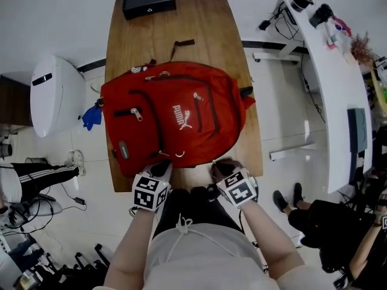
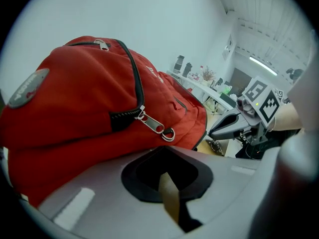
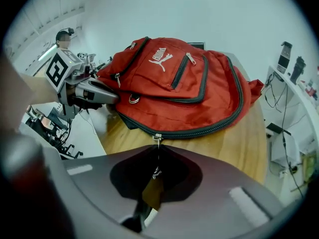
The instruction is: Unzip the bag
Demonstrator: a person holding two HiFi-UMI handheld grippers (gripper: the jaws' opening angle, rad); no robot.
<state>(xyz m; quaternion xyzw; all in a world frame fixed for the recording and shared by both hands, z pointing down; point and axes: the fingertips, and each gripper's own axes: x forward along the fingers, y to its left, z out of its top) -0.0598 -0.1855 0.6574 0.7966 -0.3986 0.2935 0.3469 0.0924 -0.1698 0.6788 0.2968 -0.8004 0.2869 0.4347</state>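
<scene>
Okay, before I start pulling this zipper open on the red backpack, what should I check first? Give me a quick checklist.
1. Right gripper shut on the zipper pull: ok.
2. Left gripper bracing the backpack: jaws are together at its near edge, but whether they pinch fabric: cannot tell.
3. Main zipper track fully closed, so the pull starts from its end: ok.
4. Backpack lying flat on the table: ok.
5. Black box well clear of the bag at the far end: ok.

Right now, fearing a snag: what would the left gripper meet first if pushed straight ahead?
The red backpack: the left gripper seems to pinch its near side, just below a zipper pull.
</scene>
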